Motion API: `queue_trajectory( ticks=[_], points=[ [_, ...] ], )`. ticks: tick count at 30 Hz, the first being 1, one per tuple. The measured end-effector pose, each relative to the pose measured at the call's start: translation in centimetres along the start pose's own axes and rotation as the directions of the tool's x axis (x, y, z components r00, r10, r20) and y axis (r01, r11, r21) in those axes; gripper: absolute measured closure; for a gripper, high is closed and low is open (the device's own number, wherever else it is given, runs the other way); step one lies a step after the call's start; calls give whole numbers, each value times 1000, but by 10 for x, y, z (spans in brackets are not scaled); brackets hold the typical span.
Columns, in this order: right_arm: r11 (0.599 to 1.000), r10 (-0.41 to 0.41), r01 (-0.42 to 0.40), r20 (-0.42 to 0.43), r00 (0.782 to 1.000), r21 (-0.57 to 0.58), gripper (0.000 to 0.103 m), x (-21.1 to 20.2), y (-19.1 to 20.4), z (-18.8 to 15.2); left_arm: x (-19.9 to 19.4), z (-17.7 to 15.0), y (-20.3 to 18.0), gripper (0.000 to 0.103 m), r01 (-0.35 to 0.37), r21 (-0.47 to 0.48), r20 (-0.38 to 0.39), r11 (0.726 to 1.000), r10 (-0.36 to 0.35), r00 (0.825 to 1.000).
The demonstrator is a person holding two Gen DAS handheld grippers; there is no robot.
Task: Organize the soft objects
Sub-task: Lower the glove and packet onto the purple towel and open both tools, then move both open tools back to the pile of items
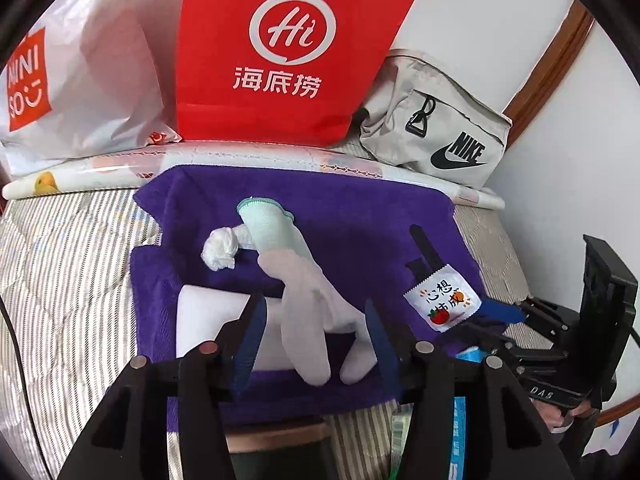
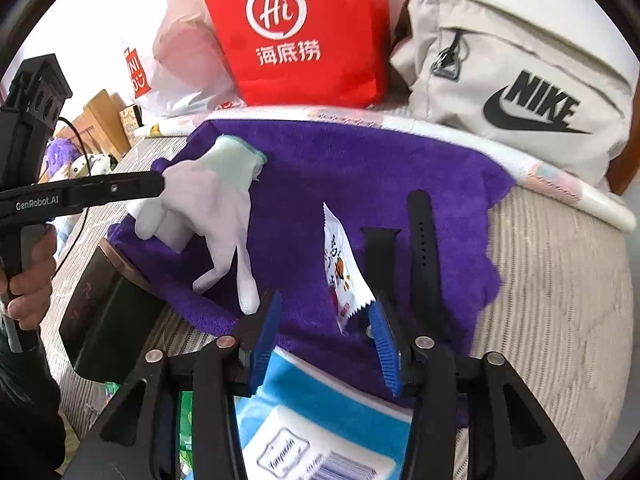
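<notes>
A white work glove [image 1: 296, 280] with a pale green cuff lies on a purple towel [image 1: 360, 216]. A crumpled white tissue [image 1: 220, 248] and a flat white pad [image 1: 208, 320] lie beside it. My left gripper [image 1: 316, 320] is open, its blue pads on either side of the glove's fingers. In the right wrist view the glove [image 2: 212, 204] lies left on the towel [image 2: 360, 160]. My right gripper [image 2: 324, 320] is open, with a printed white sachet [image 2: 342, 268] between its pads. Whether the pads touch it I cannot tell. A blue tissue pack [image 2: 316, 420] lies under it.
A red Hi bag [image 1: 292, 48], a white Miniso bag [image 1: 72, 80] and a grey Nike pouch [image 1: 436, 128] stand behind the towel. Two black watch straps [image 2: 420, 248] lie right of the sachet. A dark box [image 2: 108, 320] sits at the towel's left edge.
</notes>
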State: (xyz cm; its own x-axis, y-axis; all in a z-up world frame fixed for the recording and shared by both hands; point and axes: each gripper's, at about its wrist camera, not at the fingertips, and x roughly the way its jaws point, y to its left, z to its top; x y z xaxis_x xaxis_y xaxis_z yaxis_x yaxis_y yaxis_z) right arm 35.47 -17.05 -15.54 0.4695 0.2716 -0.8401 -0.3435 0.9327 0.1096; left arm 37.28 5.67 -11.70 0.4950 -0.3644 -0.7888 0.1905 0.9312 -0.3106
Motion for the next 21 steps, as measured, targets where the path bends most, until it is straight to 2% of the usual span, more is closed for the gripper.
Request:
queue_trajectory(
  ticks=[11, 21],
  points=[
    [999, -21, 19, 70, 997, 29, 56, -56, 9, -22, -48, -31, -10, 54, -17, 8, 42, 1000, 17, 999],
    [999, 21, -26, 105, 994, 46, 54, -101, 37, -71, -90, -89, -38, 54, -17, 80, 66, 997, 12, 998]
  ],
)
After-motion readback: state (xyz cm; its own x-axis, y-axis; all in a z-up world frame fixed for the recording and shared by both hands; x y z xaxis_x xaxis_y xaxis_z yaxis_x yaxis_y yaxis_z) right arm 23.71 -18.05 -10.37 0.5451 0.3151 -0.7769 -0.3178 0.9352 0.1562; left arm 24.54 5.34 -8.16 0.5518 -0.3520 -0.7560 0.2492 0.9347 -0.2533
